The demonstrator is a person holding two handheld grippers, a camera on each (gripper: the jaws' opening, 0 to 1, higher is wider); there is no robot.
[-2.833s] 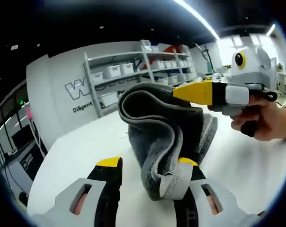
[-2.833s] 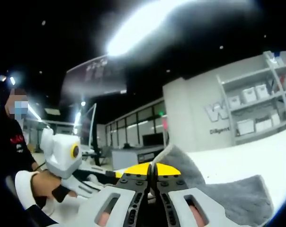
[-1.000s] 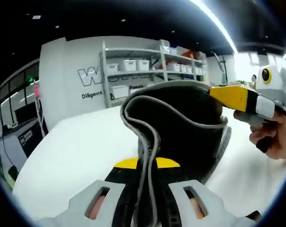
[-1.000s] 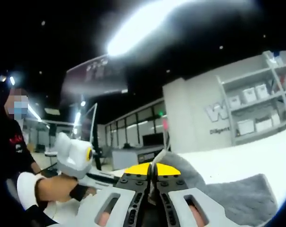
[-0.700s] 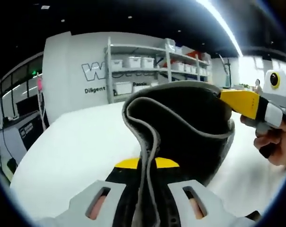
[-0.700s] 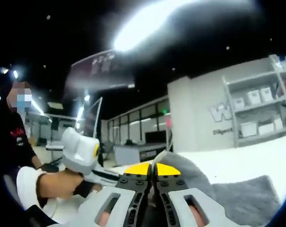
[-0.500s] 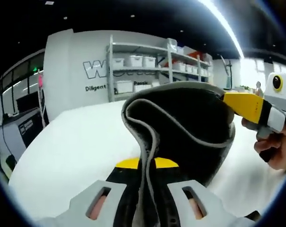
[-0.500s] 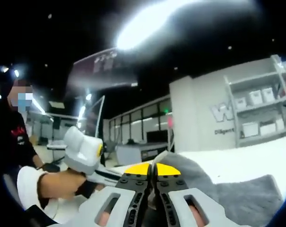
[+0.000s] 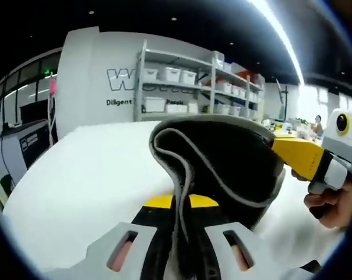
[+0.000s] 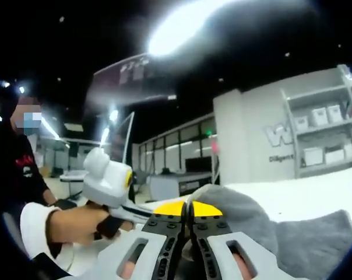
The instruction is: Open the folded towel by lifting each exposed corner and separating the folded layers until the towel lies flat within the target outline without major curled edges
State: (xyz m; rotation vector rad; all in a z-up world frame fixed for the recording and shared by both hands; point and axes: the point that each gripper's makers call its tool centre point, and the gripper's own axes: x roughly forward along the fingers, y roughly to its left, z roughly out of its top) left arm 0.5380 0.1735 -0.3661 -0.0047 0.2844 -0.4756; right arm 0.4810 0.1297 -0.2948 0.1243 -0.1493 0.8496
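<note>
Left gripper view: both grippers [image 9: 182, 201] [image 10: 187, 205] clamp the towel [image 9: 222, 157]; wall [image 9: 94, 76] reads "Diligent".

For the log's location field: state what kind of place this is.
Probably a lab or warehouse-style workspace: metal shelving holding white storage bins, large wall lettering, and a broad white table.

The left gripper [image 9: 177, 205] is clamping its yellow-tipped jaws on the grey towel's [image 9: 234, 157] piped edge, the cloth arching up in a loop to the right gripper [image 9: 281, 150], which is pinching the far end above the white table [image 9: 77, 175].
</note>
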